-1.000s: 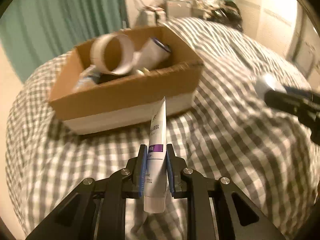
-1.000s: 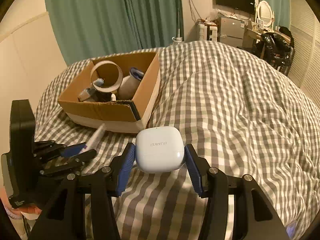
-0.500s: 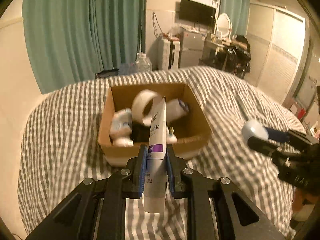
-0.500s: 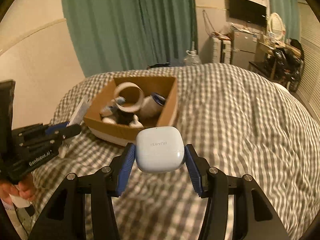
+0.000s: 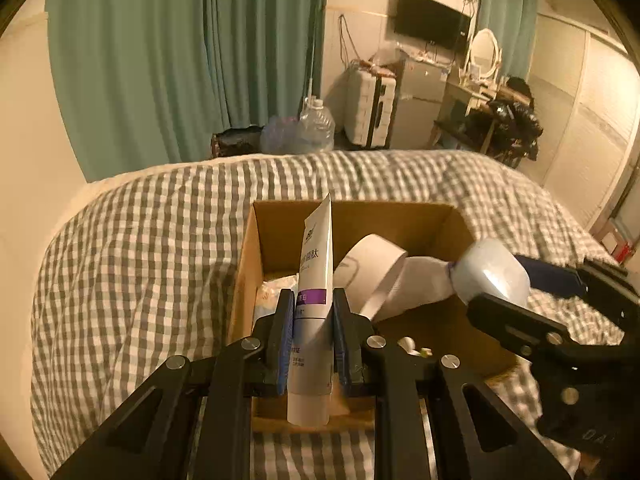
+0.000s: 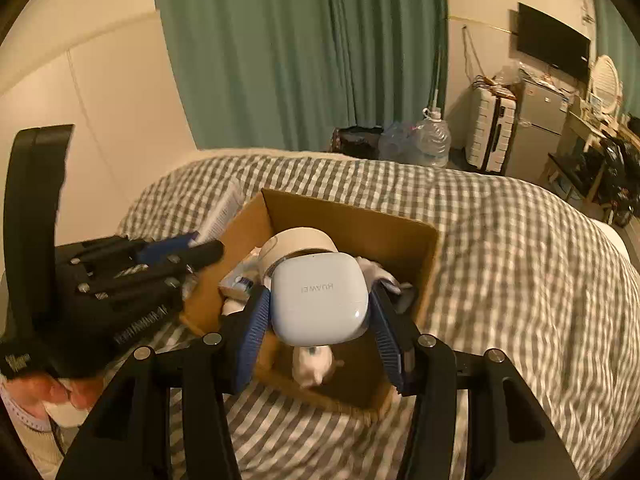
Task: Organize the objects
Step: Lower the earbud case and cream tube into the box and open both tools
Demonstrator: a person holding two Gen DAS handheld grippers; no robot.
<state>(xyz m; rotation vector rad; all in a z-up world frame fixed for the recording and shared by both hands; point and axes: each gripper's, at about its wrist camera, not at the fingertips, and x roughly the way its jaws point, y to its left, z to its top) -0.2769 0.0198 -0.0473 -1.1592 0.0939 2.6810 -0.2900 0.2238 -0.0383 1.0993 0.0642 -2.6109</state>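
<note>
My left gripper (image 5: 311, 336) is shut on a white toothpaste tube (image 5: 316, 280) with a purple band, held upright over the near left part of the open cardboard box (image 5: 360, 212). My right gripper (image 6: 318, 320) is shut on a white earbud case (image 6: 319, 298) and holds it above the box (image 6: 360, 220). The case also shows at the right of the left wrist view (image 5: 494, 272). The left gripper shows at the left of the right wrist view (image 6: 176, 256). A roll of white tape (image 5: 374, 268) and other small items lie inside the box.
The box sits on a bed with a grey and white checked cover (image 5: 140, 240). Green curtains (image 5: 180, 60), a water jug (image 5: 316, 124), a white suitcase (image 5: 370, 108) and a dresser stand beyond the bed. A wall runs along the left side.
Both grippers have risen and moved forward over the box, each still holding its object. The box now lies directly below them instead of ahead.
</note>
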